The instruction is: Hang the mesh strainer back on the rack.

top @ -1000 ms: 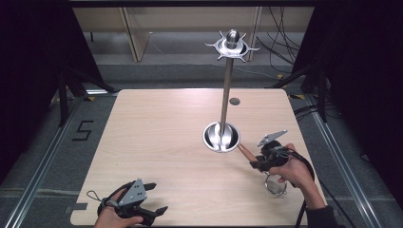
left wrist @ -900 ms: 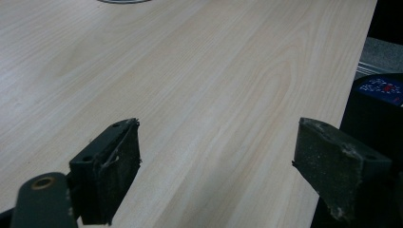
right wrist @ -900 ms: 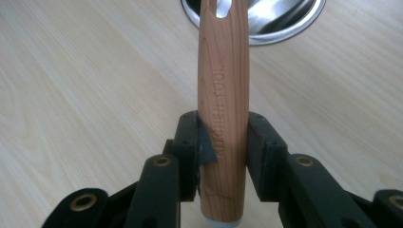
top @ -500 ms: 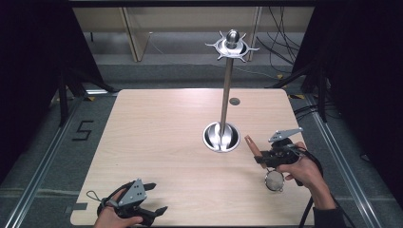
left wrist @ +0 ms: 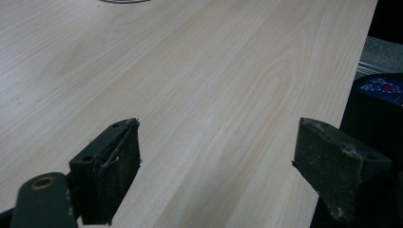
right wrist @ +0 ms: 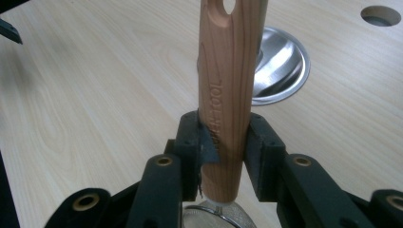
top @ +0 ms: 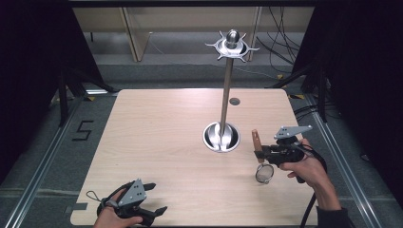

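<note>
A small mesh strainer (top: 264,174) with a wooden handle (top: 256,139) hangs just above the table at the right. My right gripper (top: 259,153) is shut on that handle, which stands nearly upright with the mesh bowl below. In the right gripper view the pads clamp the lower handle (right wrist: 229,76) from both sides, and the mesh rim (right wrist: 216,214) peeks out underneath. A metal stand (top: 226,90) with a hook crown (top: 232,46) rises from its round base (top: 221,138) just left of the strainer. My left gripper (top: 156,197) rests open at the table's front left edge, and nothing sits between its pads (left wrist: 111,161).
A small round hole (top: 234,101) pierces the wooden table (top: 157,128) behind the stand. The stand's shiny base (right wrist: 280,66) lies just beyond the held handle in the right gripper view. Dark floor and metal rails surround the table.
My right gripper has lifted the strainer and carried it slightly right. The handle has swung from slanting left to nearly upright. The left gripper stayed put.
</note>
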`<state>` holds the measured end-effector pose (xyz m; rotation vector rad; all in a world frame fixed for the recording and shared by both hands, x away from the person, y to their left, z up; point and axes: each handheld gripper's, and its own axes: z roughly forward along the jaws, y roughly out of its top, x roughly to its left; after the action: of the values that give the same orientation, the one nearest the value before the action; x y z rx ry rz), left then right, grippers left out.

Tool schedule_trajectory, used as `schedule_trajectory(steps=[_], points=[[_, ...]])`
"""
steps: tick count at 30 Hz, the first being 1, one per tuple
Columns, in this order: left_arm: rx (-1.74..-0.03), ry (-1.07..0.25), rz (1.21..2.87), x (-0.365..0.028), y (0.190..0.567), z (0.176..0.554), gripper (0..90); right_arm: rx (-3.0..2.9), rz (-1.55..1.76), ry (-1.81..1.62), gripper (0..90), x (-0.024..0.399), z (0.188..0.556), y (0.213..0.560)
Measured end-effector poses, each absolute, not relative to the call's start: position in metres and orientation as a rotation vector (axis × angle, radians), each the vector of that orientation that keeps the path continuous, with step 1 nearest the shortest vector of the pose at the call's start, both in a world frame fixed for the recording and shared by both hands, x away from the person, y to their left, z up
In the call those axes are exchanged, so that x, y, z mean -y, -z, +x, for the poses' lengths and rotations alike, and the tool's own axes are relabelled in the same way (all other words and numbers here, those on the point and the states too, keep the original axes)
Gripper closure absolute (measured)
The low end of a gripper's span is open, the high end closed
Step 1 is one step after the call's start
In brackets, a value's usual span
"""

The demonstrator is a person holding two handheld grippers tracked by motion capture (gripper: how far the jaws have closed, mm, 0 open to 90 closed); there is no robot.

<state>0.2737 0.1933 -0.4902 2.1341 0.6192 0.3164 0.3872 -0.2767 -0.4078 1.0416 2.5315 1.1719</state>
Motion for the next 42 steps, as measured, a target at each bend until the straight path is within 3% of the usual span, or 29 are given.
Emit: schedule_trajectory(steps=[42], points=[[-0.628, -0.313, 2.121, -0.193, 0.491, 0.273, 15.2, -2.39, 0.881, -1.396, 70.6, 0.242, 0.397, 0.348]])
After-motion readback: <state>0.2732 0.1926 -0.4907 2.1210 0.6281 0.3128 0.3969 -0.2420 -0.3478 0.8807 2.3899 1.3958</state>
